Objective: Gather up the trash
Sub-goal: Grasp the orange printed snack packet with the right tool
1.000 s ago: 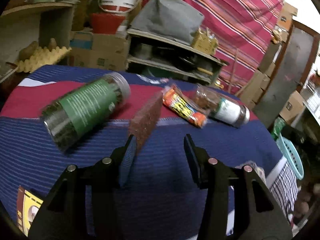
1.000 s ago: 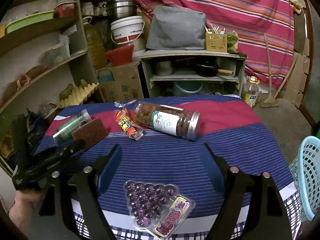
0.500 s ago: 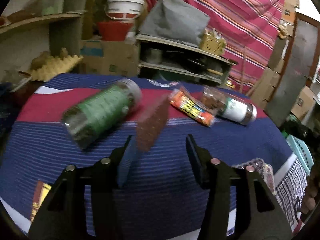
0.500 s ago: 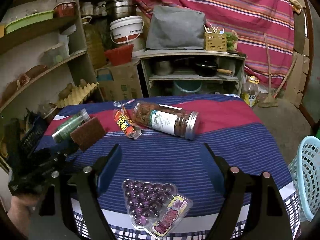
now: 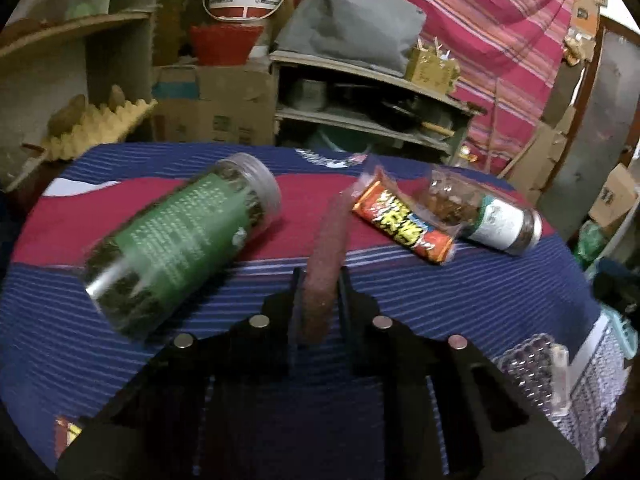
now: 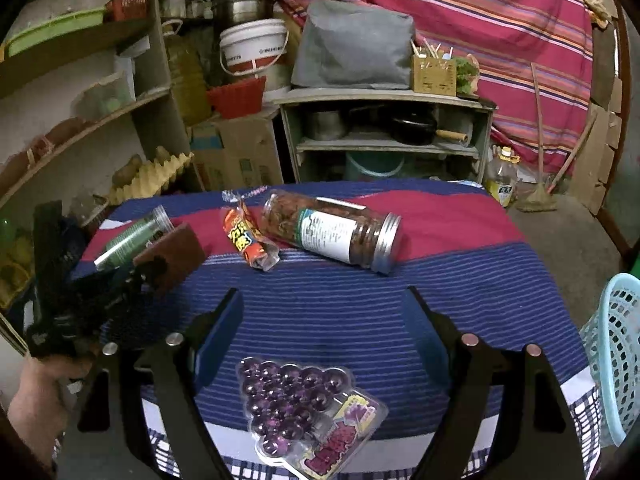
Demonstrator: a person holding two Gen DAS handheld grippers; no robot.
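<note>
My left gripper [image 5: 319,280] is shut on a brown scouring pad [image 5: 326,256], held edge-on above the striped tablecloth; it also shows in the right wrist view [image 6: 172,252]. A green-labelled jar [image 5: 180,248] lies to its left. An orange snack wrapper [image 5: 404,224] and a white-labelled jar [image 5: 488,216] lie to its right. My right gripper [image 6: 322,312] is open and empty above a purple blister pack [image 6: 304,408] at the table's near edge. The wrapper [image 6: 248,240] and white-labelled jar [image 6: 332,232] lie beyond it.
A light blue basket [image 6: 616,356] stands on the floor off the table's right edge. Shelves with buckets, boxes and egg trays [image 6: 152,176] stand behind the table [image 6: 460,280]. A yellow-red packet [image 5: 66,432] lies at the left near corner.
My left gripper has shut on the scouring pad, which now stands edge-on between the fingers. The left gripper has shifted a little. My right gripper has barely moved.
</note>
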